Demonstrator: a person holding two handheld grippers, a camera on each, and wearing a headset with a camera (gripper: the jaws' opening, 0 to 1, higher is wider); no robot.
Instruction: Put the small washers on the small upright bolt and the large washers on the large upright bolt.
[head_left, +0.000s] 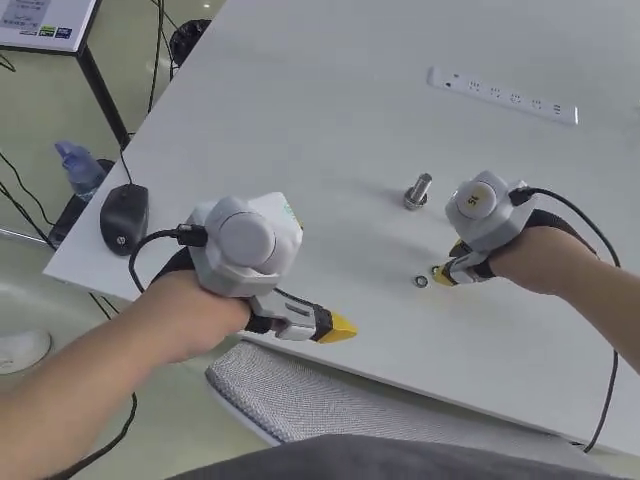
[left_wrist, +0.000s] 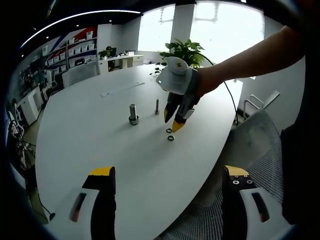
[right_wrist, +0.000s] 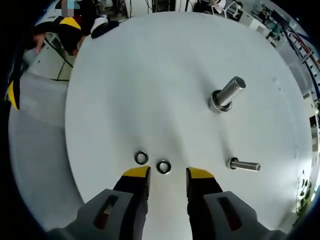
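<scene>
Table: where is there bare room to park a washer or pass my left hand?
Bare: the wide stretch between the mouse and large bolt, and the band between that bolt and the power strip. Crowded: by the right gripper, where two washers and the small bolt sit close.

Large bolt: thick silver steel bolt (right_wrist: 229, 95), upright on the white worktop (right_wrist: 150, 75), with a wider collar at its foot.
Small bolt: slim silver steel bolt (right_wrist: 244, 165), upright, near the large one.
Washers: dark metal ring washer (right_wrist: 141, 158) and brighter metal ring washer (right_wrist: 163, 166), flat, just beside each other, apart from both bolts.
</scene>
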